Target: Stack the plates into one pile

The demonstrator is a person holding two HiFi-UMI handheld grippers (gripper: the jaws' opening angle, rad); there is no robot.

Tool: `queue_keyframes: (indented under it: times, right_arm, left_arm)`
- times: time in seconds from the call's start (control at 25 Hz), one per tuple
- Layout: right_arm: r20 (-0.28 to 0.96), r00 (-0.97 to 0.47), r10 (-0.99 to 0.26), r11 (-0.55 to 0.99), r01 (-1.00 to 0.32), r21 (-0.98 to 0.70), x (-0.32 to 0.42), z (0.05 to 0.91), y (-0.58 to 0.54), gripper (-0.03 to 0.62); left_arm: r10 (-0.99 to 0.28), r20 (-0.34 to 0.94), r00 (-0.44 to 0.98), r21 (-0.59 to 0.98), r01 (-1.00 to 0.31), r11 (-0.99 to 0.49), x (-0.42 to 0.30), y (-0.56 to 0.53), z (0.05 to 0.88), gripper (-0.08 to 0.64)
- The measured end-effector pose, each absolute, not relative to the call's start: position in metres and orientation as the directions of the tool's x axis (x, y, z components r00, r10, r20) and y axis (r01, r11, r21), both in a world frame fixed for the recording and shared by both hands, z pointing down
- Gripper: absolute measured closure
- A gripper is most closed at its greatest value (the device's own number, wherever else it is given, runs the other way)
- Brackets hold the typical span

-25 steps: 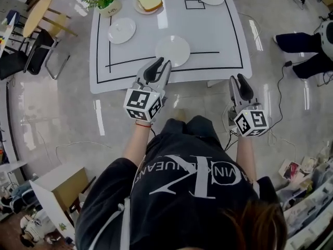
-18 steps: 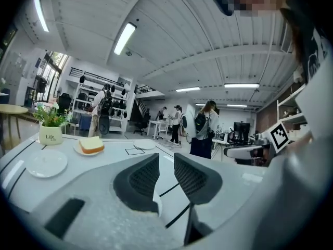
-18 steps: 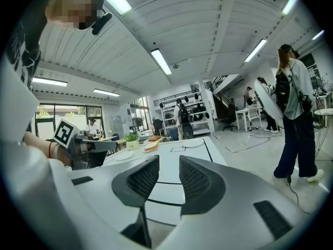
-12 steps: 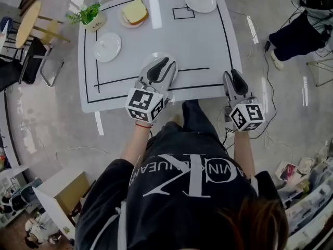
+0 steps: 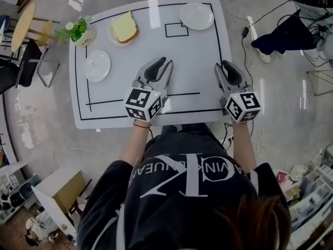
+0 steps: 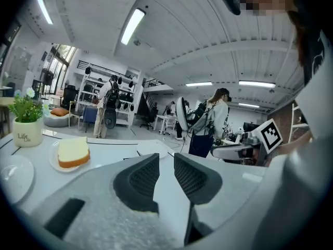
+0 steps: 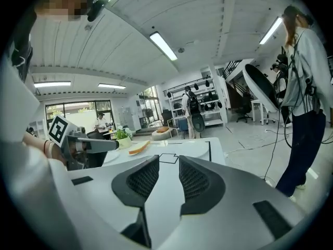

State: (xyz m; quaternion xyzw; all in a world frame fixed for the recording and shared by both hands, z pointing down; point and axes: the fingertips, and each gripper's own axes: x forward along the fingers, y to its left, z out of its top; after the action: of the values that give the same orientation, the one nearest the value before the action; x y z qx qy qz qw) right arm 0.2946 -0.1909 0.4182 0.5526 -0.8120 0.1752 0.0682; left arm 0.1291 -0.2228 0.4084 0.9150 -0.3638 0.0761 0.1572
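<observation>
White round plate lies on glossy rectangular table

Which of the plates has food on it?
The plate beside the plant: it carries a bread slice, while the other visible ones are bare.

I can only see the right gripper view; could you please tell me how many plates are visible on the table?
Observer: Three show: the far plate, empty, by the far right corner; the left plate, also empty; and the bread plate, with bread on it.
Operator: Thank you. Is the left gripper holding anything?
Observer: No. In the left gripper view, the left gripper has its jaws apart, with nothing gripped between them.
</observation>
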Motion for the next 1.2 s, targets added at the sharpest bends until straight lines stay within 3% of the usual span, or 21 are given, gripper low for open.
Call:
queue_keyframes:
  times: [0.44,0.96,1.2]
  right_arm:
    - [0.426,-0.398,-0.813,0.342,-0.917,-0.205,0.336,0.449,-0.306,0.462]
    - [0.596,-0.362,-0.717,0.287,-0.932,-0.221,0.36,0.513,-0.421,0.433]
    - [0.665,-0.332,-0.669,0.298,-0.94,-0.169,0.36,0.53,-0.444,0.433]
  left_arm:
    - [-0.661,0.305,0.685,0.265,-0.728,-0.632,0.173,-0.31,0.429,0.434]
    - [-0.581,0.494,0.647,0.391,-0.762,-0.516,0.218,-0.404,0.499,0.393]
    - [-0.538,0.579,0.613,0.351,-0.783,-0.514,0.229,-0.422,0.521,0.382]
